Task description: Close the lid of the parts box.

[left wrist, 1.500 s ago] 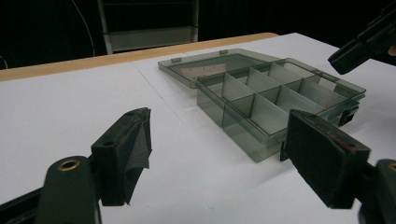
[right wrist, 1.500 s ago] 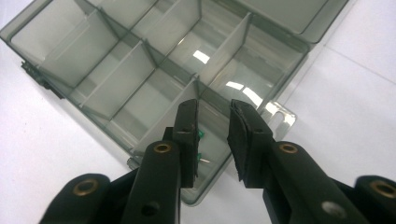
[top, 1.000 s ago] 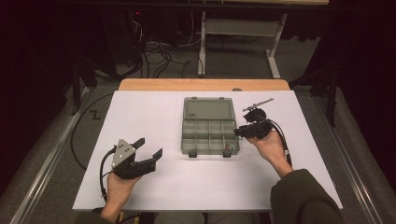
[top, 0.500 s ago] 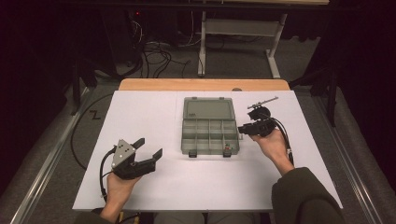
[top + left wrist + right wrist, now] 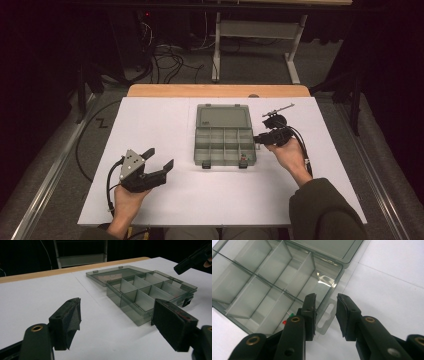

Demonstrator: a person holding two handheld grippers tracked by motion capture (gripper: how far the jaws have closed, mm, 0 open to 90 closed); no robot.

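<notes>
A lab: white-topped table (image 5: 150,125), tangled floor cables (image 5: 170,55), dark curtains (image 5: 40,50)

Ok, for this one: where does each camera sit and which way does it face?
High view: fixed above the person's side, facing forward and down on the white table; forearms, left hand-held gripper, right hand-held gripper.
Left gripper view: rides the left hand-held gripper, level across the table toward the open compartment box; its jaws stand wide apart.
Right gripper view: rides the right hand-held gripper, looking down at the box's edge tab; jaws open over it.
Shared: all three show the box.
</notes>
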